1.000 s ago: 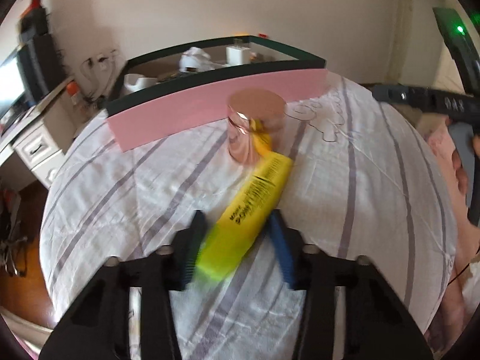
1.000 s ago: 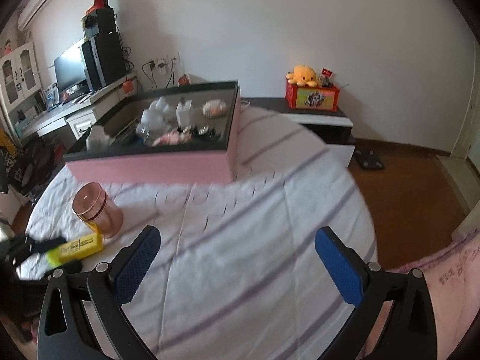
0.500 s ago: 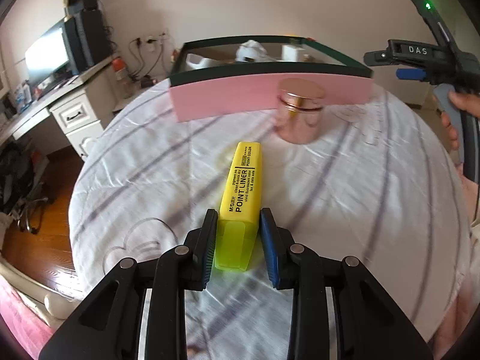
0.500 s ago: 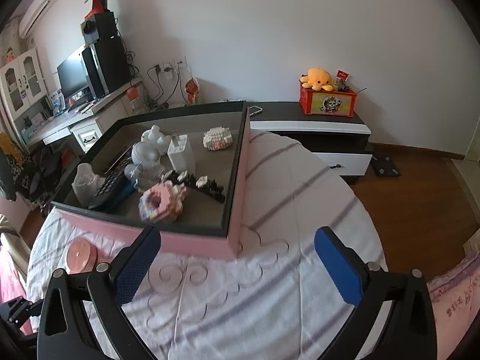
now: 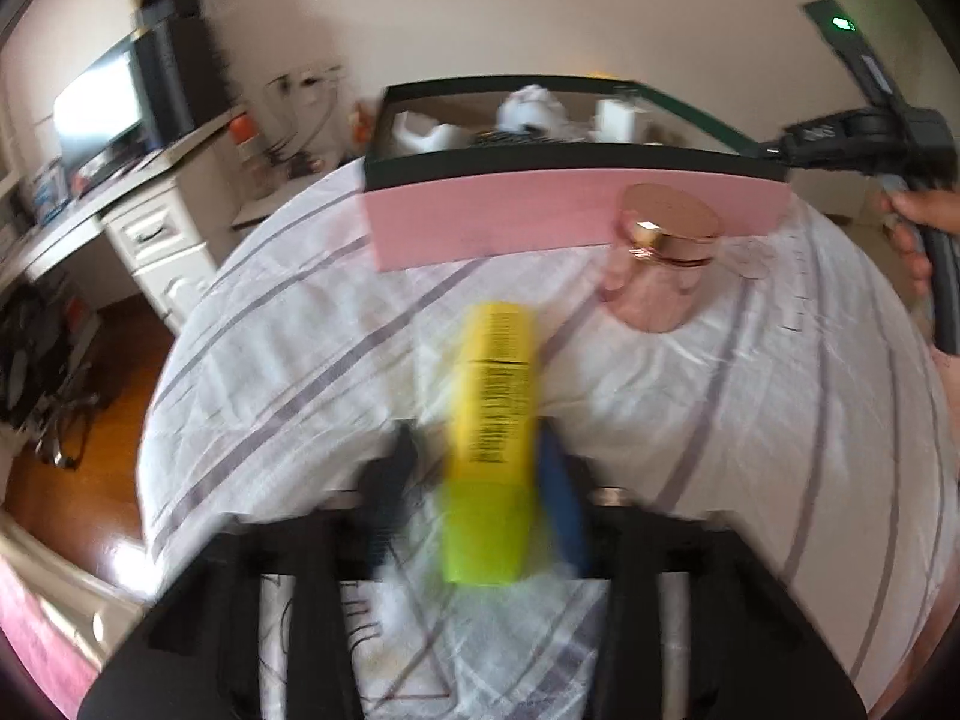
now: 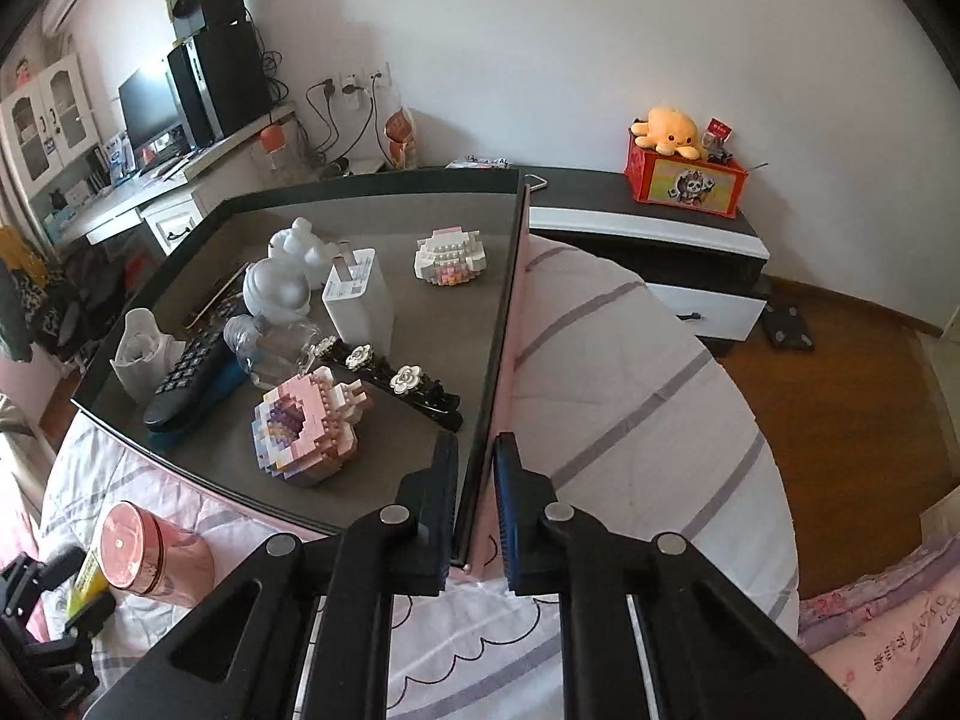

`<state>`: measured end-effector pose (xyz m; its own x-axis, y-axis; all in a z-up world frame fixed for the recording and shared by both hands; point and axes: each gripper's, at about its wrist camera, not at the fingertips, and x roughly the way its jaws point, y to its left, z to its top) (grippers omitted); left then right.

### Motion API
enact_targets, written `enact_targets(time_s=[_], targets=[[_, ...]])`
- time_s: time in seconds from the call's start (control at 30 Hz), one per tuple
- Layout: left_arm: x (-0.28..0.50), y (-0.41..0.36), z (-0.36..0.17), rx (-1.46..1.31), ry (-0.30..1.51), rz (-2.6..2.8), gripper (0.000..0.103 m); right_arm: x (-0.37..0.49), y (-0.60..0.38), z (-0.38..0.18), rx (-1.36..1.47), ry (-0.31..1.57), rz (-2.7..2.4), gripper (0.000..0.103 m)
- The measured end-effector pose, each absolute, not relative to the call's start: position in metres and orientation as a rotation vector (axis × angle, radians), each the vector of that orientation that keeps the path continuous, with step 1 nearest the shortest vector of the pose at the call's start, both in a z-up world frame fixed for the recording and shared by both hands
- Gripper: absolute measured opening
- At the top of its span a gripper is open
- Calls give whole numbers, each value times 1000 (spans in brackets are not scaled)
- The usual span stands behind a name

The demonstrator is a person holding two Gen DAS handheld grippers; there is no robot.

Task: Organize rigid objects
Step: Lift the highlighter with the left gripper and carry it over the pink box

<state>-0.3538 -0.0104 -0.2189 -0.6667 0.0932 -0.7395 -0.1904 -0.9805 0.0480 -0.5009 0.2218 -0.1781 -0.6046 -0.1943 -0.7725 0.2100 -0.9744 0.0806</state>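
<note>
Since the last frame my left gripper [image 5: 480, 468] has lifted the yellow highlighter [image 5: 492, 450] it clasps off the striped bedspread [image 5: 270, 348], with the rose-gold jar [image 5: 666, 264] beyond, beside the pink box [image 5: 540, 216]. On my right wrist view, the right gripper [image 6: 474, 492] has just snapped closed, pinching the box's side wall [image 6: 480, 450] near its corner.

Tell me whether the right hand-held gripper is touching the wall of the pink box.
Touching. The right wrist view shows the right hand-held gripper closed on the pink box, one finger on each side of its side wall near the front corner.
</note>
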Motion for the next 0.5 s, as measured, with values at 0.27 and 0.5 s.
enact_targets(time_s=[0.27,0.5], targets=[[-359,-7,-213,-1199,210,2753,27,-502,224,-178,1274,10,-2621,12],[-361,-15,-198,-1173,215,2807,27,-503,222,-178,1289,21,-2617,12]])
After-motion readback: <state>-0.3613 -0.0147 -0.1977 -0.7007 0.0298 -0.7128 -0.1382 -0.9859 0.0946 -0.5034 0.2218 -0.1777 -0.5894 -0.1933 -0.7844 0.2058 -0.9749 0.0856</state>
